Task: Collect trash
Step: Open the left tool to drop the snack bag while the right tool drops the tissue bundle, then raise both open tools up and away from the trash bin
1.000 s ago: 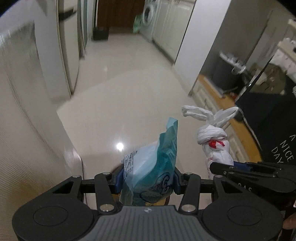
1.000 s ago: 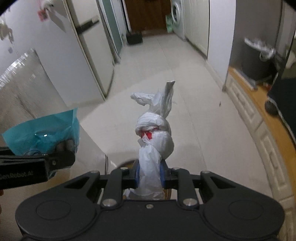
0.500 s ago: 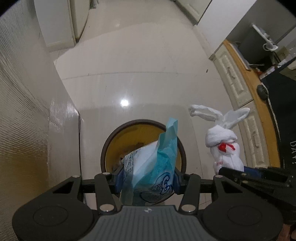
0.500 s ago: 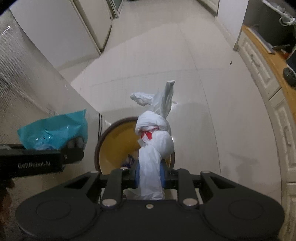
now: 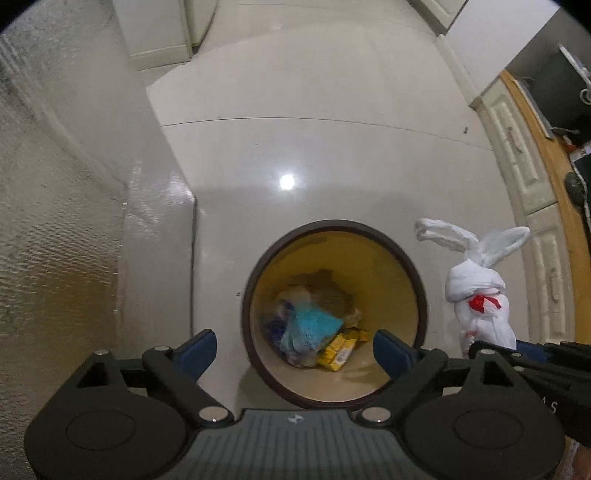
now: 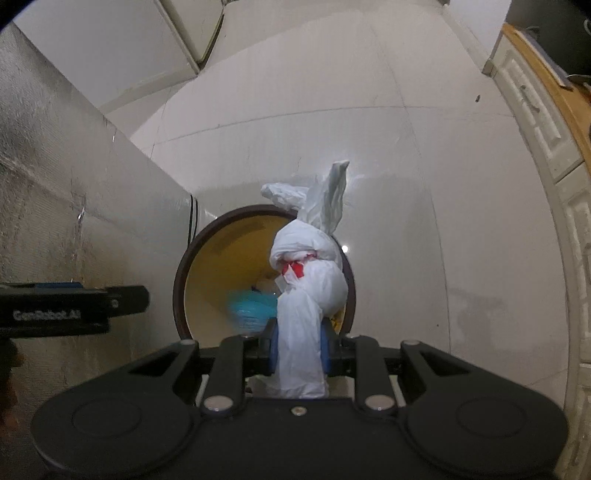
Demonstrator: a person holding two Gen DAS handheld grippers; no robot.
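A round bin with a dark rim and yellow inside stands on the floor below both grippers; its rim also shows in the right wrist view. My left gripper hangs over it, its jaws opening wide with nothing between them. The teal bag lies inside the bin on other litter, next to a yellow wrapper; in the right wrist view the teal bag is blurred. My right gripper is shut on the neck of a knotted white plastic bag with a red mark, above the bin's right side. The same white bag shows right of the bin.
A silvery textured wall panel runs close along the left of the bin. A cream cabinet front with a wooden top curves along the right. Glossy white floor tiles stretch ahead toward a pale appliance.
Both grippers have sunk and tipped down over the bin. My left jaws have spread and the teal bag has dropped from them into the bin. The right keeps its hold on the white bag.
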